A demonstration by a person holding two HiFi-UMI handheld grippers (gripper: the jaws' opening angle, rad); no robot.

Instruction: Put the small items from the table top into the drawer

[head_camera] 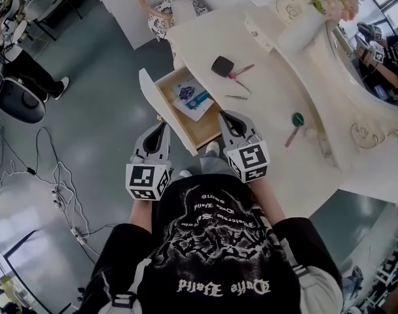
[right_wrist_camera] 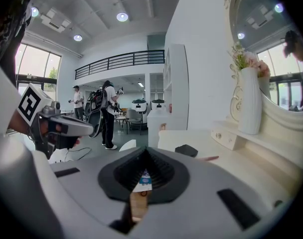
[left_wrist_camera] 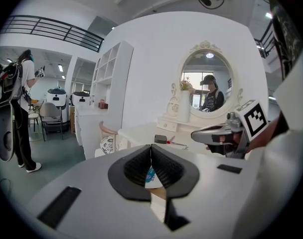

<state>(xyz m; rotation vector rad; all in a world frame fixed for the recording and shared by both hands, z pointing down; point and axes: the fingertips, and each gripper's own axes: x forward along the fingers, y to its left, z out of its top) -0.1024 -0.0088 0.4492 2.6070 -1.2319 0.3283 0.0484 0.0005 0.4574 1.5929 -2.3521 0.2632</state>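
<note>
White surface (head_camera: pixel 277 77) ahead carries a black box (head_camera: pixel 222 66) and a green-headed stick (head_camera: pixel 296 124); the open drawer (head_camera: pixel 161 106) lies between left tongs (head_camera: pixel 163 126) and right tongs (head_camera: pixel 224 115), both clenched empty.

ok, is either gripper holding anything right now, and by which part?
Nothing is held. The left gripper and the right gripper both have their jaws together and empty, near the open drawer.

We see a white vase (head_camera: pixel 301 31) of pale flowers beside the oval mirror (left_wrist_camera: pixel 207 83), a patterned stool (head_camera: pixel 161 17) nearby, and cables (head_camera: pixel 58 185) trailing across the grey floor (head_camera: pixel 101 110).
</note>
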